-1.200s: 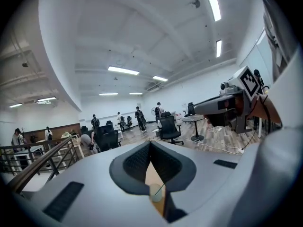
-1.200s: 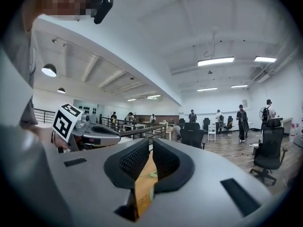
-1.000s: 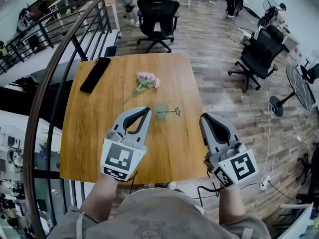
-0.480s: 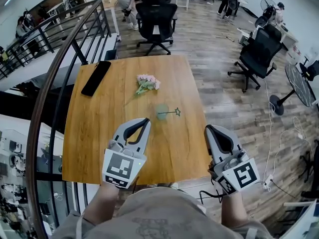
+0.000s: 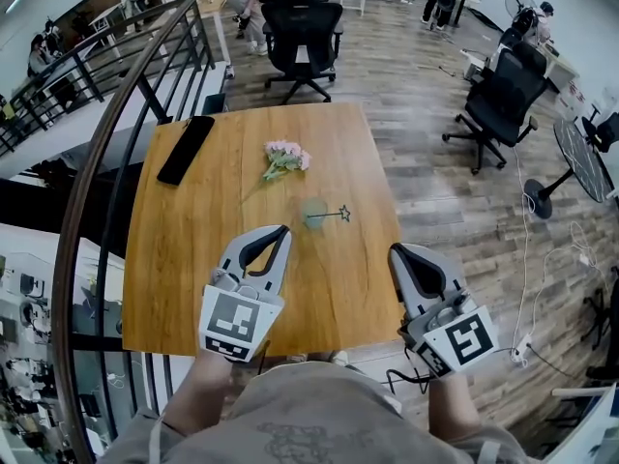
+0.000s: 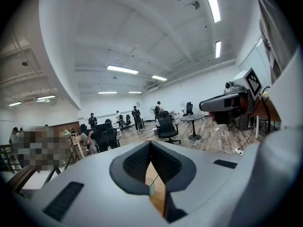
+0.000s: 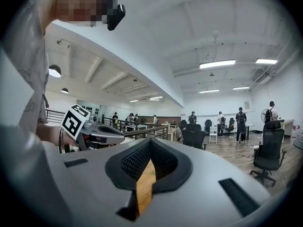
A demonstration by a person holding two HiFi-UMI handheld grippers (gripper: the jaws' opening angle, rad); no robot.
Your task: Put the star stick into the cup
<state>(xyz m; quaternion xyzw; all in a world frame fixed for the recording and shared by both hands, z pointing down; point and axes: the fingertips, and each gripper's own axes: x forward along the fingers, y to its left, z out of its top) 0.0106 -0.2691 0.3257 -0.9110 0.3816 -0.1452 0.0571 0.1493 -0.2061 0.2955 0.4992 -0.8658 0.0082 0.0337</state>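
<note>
A pale translucent cup [image 5: 311,213] stands near the middle of the wooden table [image 5: 193,240]. The thin star stick [image 5: 334,216] reaches from the cup to the right, with its dark star end [image 5: 344,214] out over the table; I cannot tell whether its other end rests inside the cup. My left gripper [image 5: 282,230] is shut and empty, just near-left of the cup. My right gripper [image 5: 395,251] is shut and empty at the table's near right edge. Each gripper view shows closed jaws, the left gripper [image 6: 150,144] and the right gripper [image 7: 150,141], with only a sliver of table between them.
A bunch of pink flowers [image 5: 285,157] lies beyond the cup, and a black phone [image 5: 186,147] sits at the far left of the table. A curved railing [image 5: 106,153] runs along the left. Office chairs [image 5: 305,32] stand on the floor behind and to the right.
Both grippers have drawn back toward the table's near edge, away from the cup. The cup, stick, flowers and phone have not moved.
</note>
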